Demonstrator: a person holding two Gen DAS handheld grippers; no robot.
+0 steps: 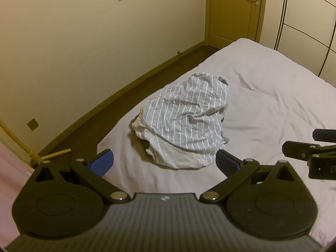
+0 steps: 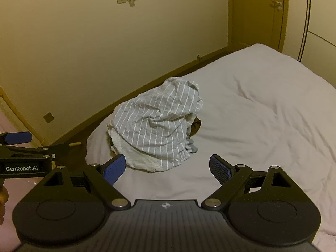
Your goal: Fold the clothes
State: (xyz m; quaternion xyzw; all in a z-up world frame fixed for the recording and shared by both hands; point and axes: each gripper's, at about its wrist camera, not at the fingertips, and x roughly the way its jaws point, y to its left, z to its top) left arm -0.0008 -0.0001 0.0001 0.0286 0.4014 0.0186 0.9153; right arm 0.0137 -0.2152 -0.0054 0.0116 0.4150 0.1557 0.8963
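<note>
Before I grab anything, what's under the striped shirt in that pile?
Under the striped shirt a white garment sticks out along the near edge, and something dark peeks out on the right. How many pieces lie beneath is hidden. Both grippers are open and empty.

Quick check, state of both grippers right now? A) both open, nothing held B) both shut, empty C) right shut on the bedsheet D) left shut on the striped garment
A: the left gripper and right gripper both have their fingers spread wide, short of the pile topped by the grey striped garment, which lies untouched on the bed.
</note>
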